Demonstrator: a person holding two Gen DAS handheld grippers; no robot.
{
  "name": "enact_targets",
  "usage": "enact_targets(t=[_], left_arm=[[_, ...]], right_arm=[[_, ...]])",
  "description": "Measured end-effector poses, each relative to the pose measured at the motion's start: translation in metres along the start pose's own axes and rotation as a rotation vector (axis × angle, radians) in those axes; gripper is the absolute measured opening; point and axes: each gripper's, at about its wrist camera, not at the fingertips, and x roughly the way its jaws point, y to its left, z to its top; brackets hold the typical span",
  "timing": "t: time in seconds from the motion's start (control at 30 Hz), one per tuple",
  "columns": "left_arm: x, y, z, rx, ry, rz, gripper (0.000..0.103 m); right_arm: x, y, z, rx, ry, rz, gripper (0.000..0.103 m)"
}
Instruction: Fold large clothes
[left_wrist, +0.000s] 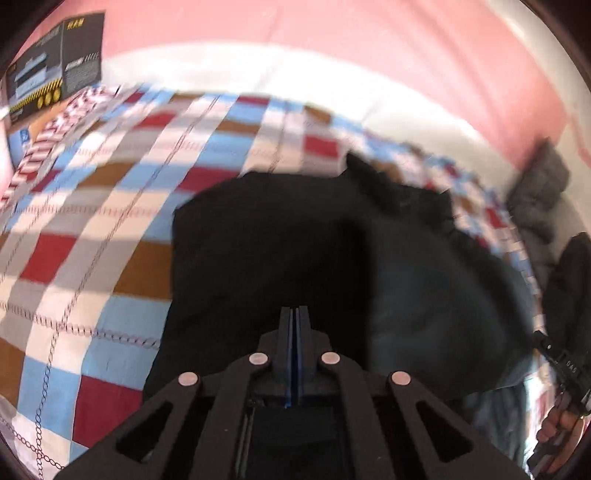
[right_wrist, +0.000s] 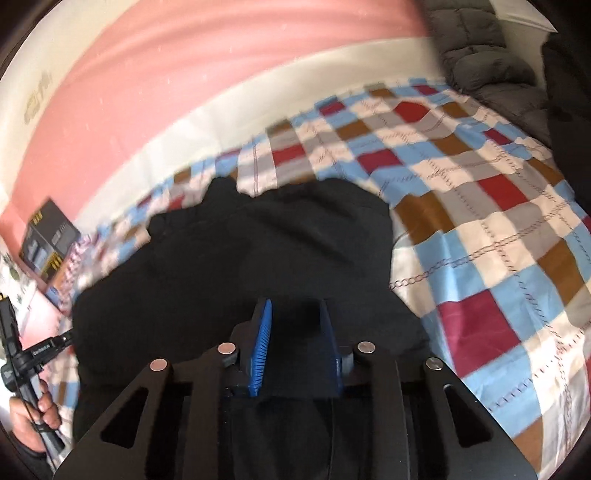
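Note:
A large black garment (left_wrist: 280, 251) lies bunched on a checked bedsheet (left_wrist: 92, 206). In the left wrist view my left gripper (left_wrist: 294, 314) hovers over the garment's near edge with its jaws pressed together and nothing seen between them. In the right wrist view the same garment (right_wrist: 258, 251) fills the middle, and my right gripper (right_wrist: 295, 314) is over it with its blue-padded fingers (right_wrist: 263, 332) apart; black cloth shows in the gap, not clamped. The other hand-held gripper shows at the left edge (right_wrist: 22, 358).
A black printed box (left_wrist: 55, 62) stands at the bed's far left corner, and shows in the right wrist view (right_wrist: 48, 236). A grey quilted jacket (right_wrist: 487, 62) lies at the far right. A pink and white wall (left_wrist: 332, 44) runs behind the bed.

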Motion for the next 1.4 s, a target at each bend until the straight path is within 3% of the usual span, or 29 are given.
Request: enact_targets(t=[0.07, 0.13, 0.27, 0.33, 0.4, 0.43, 0.57, 0.67, 0.8, 0.9, 0.97, 1.07, 1.17, 1.27, 1.33, 1.4], left_arm=[[0.008, 0.014, -0.007, -0.042, 0.032, 0.023, 0.0], [-0.002, 0.022, -0.011, -0.107, 0.019, -0.041, 0.0], [-0.038, -0.003, -0.005, -0.065, -0.071, -0.107, 0.003], [-0.052, -0.031, 0.004, 0.001, -0.102, -0.162, 0.014], [-0.059, -0.064, 0.011, 0.099, -0.139, -0.185, 0.042], [-0.057, -0.077, 0.015, 0.139, -0.154, -0.18, 0.045], [-0.01, -0.104, 0.029, 0.19, -0.08, -0.132, 0.045], [0.034, -0.091, 0.026, 0.188, -0.025, 0.011, 0.04], [0.046, -0.07, 0.007, 0.17, -0.048, 0.014, 0.04], [0.051, -0.075, 0.001, 0.198, -0.074, 0.045, 0.04], [0.055, -0.073, 0.004, 0.176, -0.068, 0.04, 0.04], [0.053, -0.07, 0.009, 0.169, -0.049, 0.044, 0.04], [0.024, -0.076, 0.004, 0.201, -0.08, 0.074, 0.036], [-0.013, -0.077, -0.015, 0.199, -0.136, 0.006, 0.036], [-0.02, -0.08, -0.032, 0.225, -0.137, -0.006, 0.036], [-0.002, -0.078, -0.044, 0.249, -0.088, 0.032, 0.038]], right_arm=[[0.025, -0.001, -0.006, -0.024, 0.068, -0.033, 0.027], [0.038, 0.0, -0.011, -0.047, 0.099, -0.041, 0.027], [0.039, 0.006, -0.01, -0.093, 0.11, -0.025, 0.027], [0.036, 0.004, -0.008, -0.088, 0.12, -0.006, 0.027], [0.025, 0.001, -0.001, -0.09, 0.104, 0.031, 0.027], [0.019, -0.001, 0.005, -0.089, 0.083, 0.034, 0.027], [-0.001, -0.022, 0.036, -0.057, -0.005, 0.0, 0.027], [0.007, -0.035, 0.056, -0.045, -0.019, -0.042, 0.027], [0.047, -0.031, 0.066, -0.045, 0.02, -0.031, 0.027], [0.098, -0.016, 0.051, -0.114, 0.11, -0.059, 0.027], [0.11, -0.017, 0.046, -0.114, 0.112, -0.075, 0.027], [0.09, -0.019, 0.054, -0.092, 0.107, -0.064, 0.026], [0.04, -0.022, 0.048, -0.1, 0.038, -0.024, 0.027], [0.0, -0.026, 0.023, -0.102, 0.01, 0.01, 0.027], [-0.006, -0.025, -0.001, -0.122, 0.044, 0.017, 0.027], [0.014, -0.02, -0.016, -0.151, 0.11, -0.001, 0.027]])
